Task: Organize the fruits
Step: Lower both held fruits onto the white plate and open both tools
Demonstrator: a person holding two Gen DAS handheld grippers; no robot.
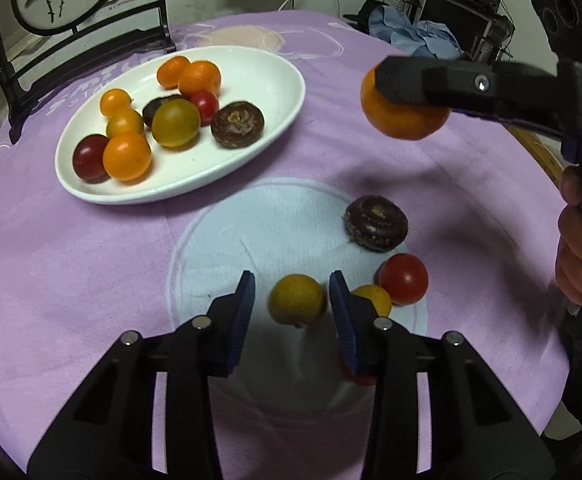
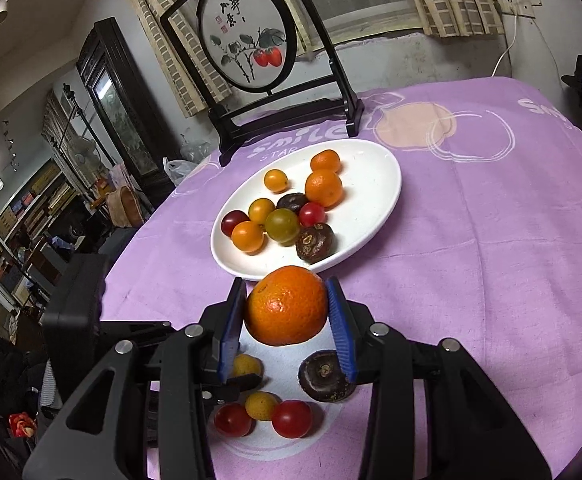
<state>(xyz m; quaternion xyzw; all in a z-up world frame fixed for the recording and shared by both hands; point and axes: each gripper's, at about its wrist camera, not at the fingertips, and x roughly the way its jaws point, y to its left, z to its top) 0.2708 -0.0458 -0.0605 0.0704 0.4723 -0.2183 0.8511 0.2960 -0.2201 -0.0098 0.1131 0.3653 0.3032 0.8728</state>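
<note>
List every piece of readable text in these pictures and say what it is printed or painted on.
"Smile": white letters on the purple tablecloth, just behind the white plate; the last letter is partly hidden by the screen's foot.
"STAR": smaller white letters beneath it, on the same cloth.
"Sm...": cut off at the cloth's far right edge.
Black brush calligraphy and red seals on the round painted screen: too small to read.
Nothing else carries text.

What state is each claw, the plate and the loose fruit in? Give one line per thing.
Right claw: shut on the mandarin, held in the air.
Left claw: open around a yellow tomato.
White plate: holding fruit.
Dark chestnut: lying loose on the cloth.
</note>
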